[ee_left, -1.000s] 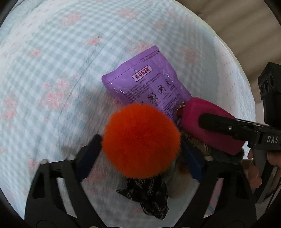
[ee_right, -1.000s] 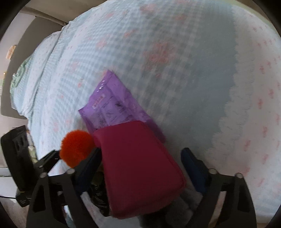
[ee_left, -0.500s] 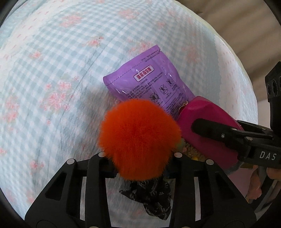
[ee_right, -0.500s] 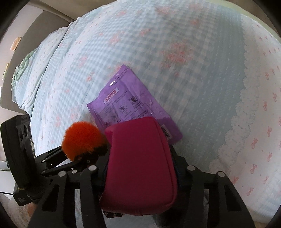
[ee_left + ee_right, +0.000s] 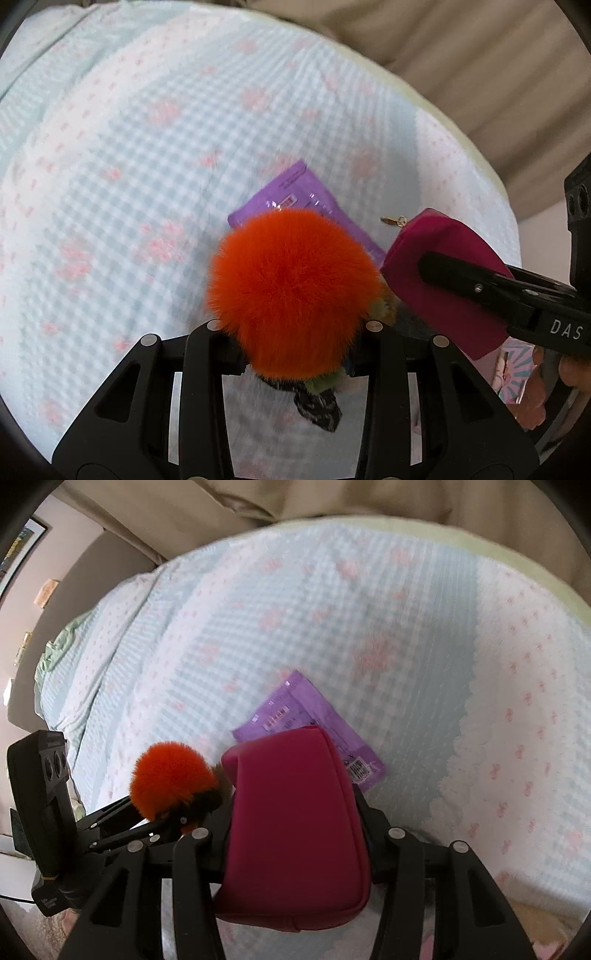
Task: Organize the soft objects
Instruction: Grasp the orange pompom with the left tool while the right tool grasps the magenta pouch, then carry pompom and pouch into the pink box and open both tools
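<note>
My left gripper (image 5: 291,328) is shut on a fluffy orange pompom (image 5: 293,291), held above the bed; it also shows in the right wrist view (image 5: 171,781). My right gripper (image 5: 295,827) is shut on a magenta zip pouch (image 5: 295,830), also lifted; the pouch shows in the left wrist view (image 5: 439,277) with a small gold zip pull. The two grippers are side by side. A purple plastic packet (image 5: 310,720) lies flat on the bed beyond both; it also shows in the left wrist view (image 5: 295,197). A dark patterned cloth (image 5: 317,404) lies under the left gripper.
The bed has a light blue checked cover (image 5: 332,609) with pink flowers. Beige curtains (image 5: 461,55) hang behind its far edge. A green cloth (image 5: 55,653) lies at the bed's far left. Pink items (image 5: 517,373) lie at the lower right.
Both grippers closed, the left on the pompom and the right on the pouch, then lifted them off the bed. The purple packet stays where it lay.
</note>
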The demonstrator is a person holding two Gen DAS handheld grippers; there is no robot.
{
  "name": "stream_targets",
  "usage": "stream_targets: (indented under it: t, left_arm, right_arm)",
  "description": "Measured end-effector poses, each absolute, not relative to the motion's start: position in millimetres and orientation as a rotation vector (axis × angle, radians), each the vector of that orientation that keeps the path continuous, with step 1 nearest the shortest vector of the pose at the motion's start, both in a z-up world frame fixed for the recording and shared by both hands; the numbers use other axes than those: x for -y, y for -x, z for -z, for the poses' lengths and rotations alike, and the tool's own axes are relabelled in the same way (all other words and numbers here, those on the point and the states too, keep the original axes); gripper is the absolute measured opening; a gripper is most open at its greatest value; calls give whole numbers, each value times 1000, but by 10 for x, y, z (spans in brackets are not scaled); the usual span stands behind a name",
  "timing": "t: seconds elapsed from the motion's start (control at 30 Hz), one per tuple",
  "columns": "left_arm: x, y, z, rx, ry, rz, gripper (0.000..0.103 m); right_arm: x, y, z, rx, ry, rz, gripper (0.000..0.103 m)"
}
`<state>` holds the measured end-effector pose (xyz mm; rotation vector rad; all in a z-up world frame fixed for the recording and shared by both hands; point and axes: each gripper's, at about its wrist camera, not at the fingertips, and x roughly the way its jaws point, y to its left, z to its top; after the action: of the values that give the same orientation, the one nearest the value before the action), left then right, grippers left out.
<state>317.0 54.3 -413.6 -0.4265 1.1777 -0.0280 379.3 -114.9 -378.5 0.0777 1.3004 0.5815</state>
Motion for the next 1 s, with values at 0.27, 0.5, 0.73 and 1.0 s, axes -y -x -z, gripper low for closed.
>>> stream_targets:
  t: [0.27,0.5,0.73,1.0]
  left_arm:
    - [-565,-2844,3389,-1094,373,53,32]
    - [-303,-2415,2541,-1027,314,134,32]
    - [152,-2014,1863,-968,236,199,32]
    - [989,-1676,1477,-929,188,302,32]
  right_arm:
    - [1286,-3272,2975,-1164,-121,-513,47]
    - [1593,-2655,2249,-1058,-167,-430,47]
    - [2067,-2016,1650,-956,-171,-326,47]
    - [2985,-1553,1458,-920,-218,-173,47]
